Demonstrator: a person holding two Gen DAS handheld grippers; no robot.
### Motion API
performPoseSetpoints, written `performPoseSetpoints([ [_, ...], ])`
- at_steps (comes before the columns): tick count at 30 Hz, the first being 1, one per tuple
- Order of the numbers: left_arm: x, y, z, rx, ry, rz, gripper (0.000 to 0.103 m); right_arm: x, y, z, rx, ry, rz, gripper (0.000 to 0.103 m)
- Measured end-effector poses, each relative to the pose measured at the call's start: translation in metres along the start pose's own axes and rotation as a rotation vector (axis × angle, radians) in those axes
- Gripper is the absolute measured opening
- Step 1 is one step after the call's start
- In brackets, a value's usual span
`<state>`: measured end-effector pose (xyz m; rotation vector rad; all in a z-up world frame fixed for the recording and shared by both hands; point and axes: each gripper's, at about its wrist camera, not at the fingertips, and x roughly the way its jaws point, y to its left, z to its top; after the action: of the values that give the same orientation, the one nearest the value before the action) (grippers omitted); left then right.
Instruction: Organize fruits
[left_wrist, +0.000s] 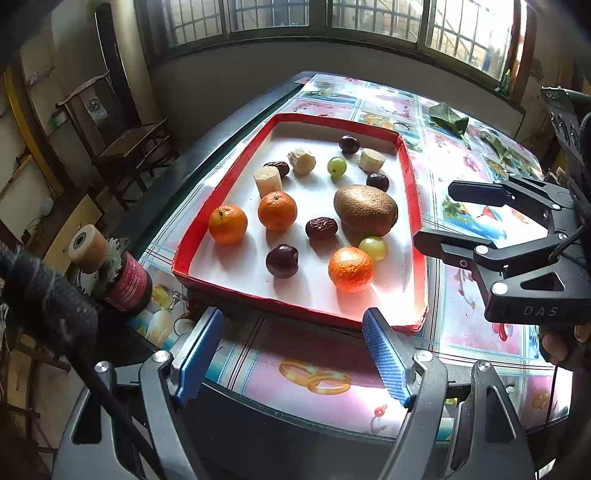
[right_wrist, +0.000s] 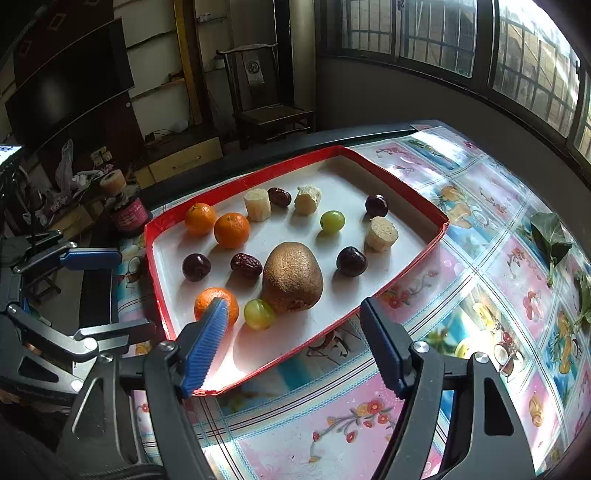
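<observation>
The red tray (left_wrist: 410, 177) lies on the tabletop (left_wrist: 465, 317) near its left edge, with a white floor and low red walls. All fruit in view lies inside it, none touching a gripper.

Contents of the tray:
- Three oranges: one (left_wrist: 228, 224) by the left wall, one (left_wrist: 277, 210) just beside it, one (left_wrist: 351, 269) near the front wall.
- A kiwi (left_wrist: 365, 210) in the middle, toward the right wall.
- Two green grapes: one (left_wrist: 373, 248) touching or almost touching the front orange and close under the kiwi, one (left_wrist: 336, 165) farther back.
- Three dark plums: one (left_wrist: 282, 260) toward the front, one (left_wrist: 377, 182) near the right wall, one (left_wrist: 348, 144) near the far wall.
- Two wrinkled red dates: one (left_wrist: 321, 228) just left of the kiwi, one (left_wrist: 277, 167) behind a banana piece.
- Three banana pieces (left_wrist: 267, 181), (left_wrist: 302, 161), (left_wrist: 372, 160), standing apart across the far half.

Left gripper (left_wrist: 295, 354): jaws wide apart with nothing between them, held over the front edge of the tabletop, short of the tray's front wall.

Right gripper (right_wrist: 295, 343): jaws wide apart and empty, at the tray's front right corner. In its own view one blue pad (right_wrist: 207, 343) overlaps the front orange; contact cannot be told.

Surroundings: a dark bottle (left_wrist: 127, 284) with a pale cap stands at the left edge of the tabletop, just beside the tray's front left corner. Green leaves (left_wrist: 448, 120) lie well apart from the tray toward the far right corner. A wooden chair (left_wrist: 125, 140) stands beyond the left edge, below barred windows (left_wrist: 332, 14)
</observation>
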<state>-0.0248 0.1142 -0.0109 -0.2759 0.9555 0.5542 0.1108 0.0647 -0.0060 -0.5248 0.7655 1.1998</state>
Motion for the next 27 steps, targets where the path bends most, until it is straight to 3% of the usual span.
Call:
performPoseSetpoints([
  [11, -0.016, 0.004, -0.014, -0.022, -0.01, 0.05, 0.079, -0.013, 0.002, -0.014, -0.056, -0.017, 0.014, 0.079],
  [27, -0.034, 0.005, -0.015, -0.027, -0.045, 0.051, 0.079, -0.025, 0.013, -0.019, -0.153, 0.01, 0.035, 0.08],
])
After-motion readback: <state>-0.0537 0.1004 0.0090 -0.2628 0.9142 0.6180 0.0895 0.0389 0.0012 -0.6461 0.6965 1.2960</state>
